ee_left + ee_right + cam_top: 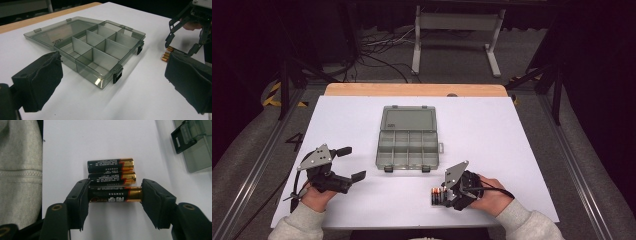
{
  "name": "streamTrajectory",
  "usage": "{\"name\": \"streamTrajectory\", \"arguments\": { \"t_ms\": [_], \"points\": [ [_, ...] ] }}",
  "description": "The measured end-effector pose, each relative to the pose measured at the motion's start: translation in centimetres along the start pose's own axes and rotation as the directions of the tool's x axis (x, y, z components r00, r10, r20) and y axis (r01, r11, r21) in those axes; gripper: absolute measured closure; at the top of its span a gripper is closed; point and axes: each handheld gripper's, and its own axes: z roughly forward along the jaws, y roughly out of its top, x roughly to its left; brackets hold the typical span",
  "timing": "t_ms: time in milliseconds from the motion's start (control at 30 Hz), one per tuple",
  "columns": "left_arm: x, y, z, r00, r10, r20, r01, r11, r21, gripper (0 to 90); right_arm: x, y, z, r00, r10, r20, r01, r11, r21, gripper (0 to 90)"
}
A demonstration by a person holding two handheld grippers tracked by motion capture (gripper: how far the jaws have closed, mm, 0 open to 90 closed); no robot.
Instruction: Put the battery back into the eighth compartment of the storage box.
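organiser box (197, 147) cut off at edge (right gripper view), battery print (110, 171) unreadable

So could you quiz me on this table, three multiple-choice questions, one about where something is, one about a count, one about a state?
1. Where do the batteries lie?
A. inside the box
B. on the white table, by the right gripper
C. on the box's lid

2. How many batteries are there?
A. one
B. three
C. five

3. How is the compartment box?
A. lid open, laid flat behind it
B. lid shut and latched
C. standing on its side

Answers:
1 B: in the high view they lie on the table in front of the box, at the right gripper.
2 B: the right gripper view shows three lying side by side, the nearest battery gripped end to end between the pads.
3 A: the lid lies flat and the compartments show from above.
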Motion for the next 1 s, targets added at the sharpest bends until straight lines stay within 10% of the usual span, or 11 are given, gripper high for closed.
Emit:
{"name": "streamTrajectory", "arguments": {
  "t_ms": [1000],
  "points": [
    [0.1,0.0,-0.2,1.0,-0.009,0.001,0.009,0.9999,-0.006,2.1,-2.4,2.8,-4.3,0.9994,-0.015,0.032,0.016,0.998,-0.055,41.8]
  ]
}}
